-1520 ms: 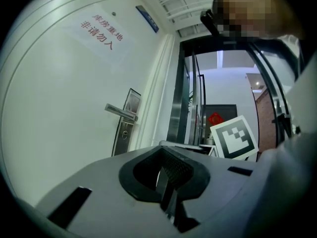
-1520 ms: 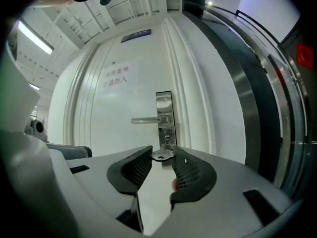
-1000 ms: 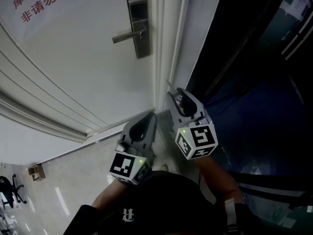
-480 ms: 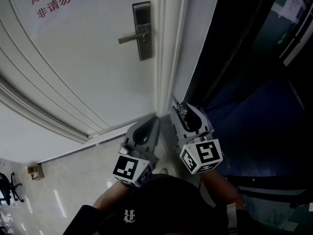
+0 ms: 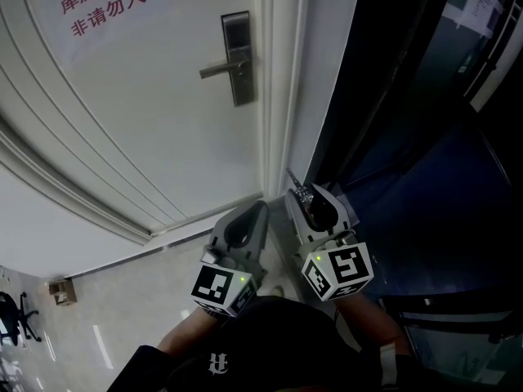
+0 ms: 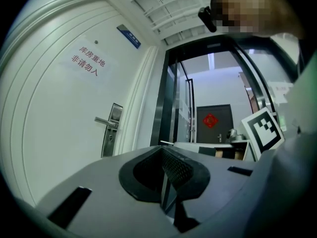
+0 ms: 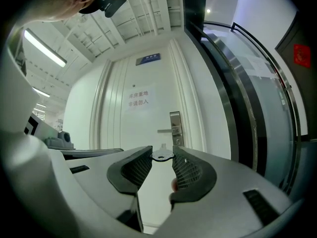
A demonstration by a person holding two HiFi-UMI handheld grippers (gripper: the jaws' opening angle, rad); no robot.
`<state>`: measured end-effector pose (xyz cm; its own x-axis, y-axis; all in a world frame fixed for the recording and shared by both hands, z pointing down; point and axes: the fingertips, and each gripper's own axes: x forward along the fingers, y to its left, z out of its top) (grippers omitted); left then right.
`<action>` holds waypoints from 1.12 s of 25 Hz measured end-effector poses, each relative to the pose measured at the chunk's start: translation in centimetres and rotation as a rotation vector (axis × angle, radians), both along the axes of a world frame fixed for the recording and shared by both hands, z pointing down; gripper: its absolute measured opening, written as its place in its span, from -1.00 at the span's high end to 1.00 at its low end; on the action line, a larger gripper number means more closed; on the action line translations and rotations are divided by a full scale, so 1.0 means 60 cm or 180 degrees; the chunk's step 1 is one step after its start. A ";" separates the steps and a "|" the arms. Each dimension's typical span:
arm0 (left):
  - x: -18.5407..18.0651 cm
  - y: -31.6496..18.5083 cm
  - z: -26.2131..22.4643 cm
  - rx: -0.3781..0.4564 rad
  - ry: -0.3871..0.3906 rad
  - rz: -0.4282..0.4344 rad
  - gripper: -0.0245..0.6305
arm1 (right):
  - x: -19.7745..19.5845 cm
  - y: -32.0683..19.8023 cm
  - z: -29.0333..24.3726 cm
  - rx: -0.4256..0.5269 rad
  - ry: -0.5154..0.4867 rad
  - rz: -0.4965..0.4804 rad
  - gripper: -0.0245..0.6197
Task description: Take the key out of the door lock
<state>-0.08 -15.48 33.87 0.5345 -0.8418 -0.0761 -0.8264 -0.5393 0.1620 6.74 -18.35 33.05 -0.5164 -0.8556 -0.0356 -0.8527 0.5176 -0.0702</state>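
My right gripper (image 7: 162, 151) is shut on a small silver key (image 7: 162, 156), pinched by its bow between the two jaw tips, blade pointing away. In the head view the key (image 5: 292, 179) sticks out of the right gripper (image 5: 298, 193) near the foot of the door frame. The steel lock plate (image 5: 238, 58) with its lever handle (image 5: 222, 70) is on the white door, well away from both grippers; nothing shows in the keyhole. Beside the right one, my left gripper (image 5: 255, 212) has its pads (image 6: 171, 168) together with nothing held.
The white door (image 5: 139, 129) carries red printed characters (image 5: 102, 2) at upper left. A dark glass partition (image 5: 425, 137) runs along the right. Pale floor tiles (image 5: 98, 300) lie below. A far dark door with a red ornament (image 6: 210, 120) shows in the left gripper view.
Both grippers have drawn back a little toward the person's body, lower in the head view. The right jaws stay shut on the key; the left stays shut.
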 end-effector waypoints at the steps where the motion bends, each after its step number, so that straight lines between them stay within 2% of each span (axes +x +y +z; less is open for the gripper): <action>1: 0.000 0.003 0.001 0.0000 -0.0003 0.0005 0.90 | 0.001 0.004 -0.002 0.0008 -0.0001 0.0002 0.51; 9: 0.000 0.013 -0.001 0.0000 0.0051 -0.0011 0.90 | -0.006 0.027 -0.007 0.0033 0.0059 -0.0034 0.51; 28: -0.005 0.001 -0.004 0.0015 0.0025 -0.0062 0.90 | -0.005 0.011 -0.012 0.0034 0.0013 -0.0044 0.51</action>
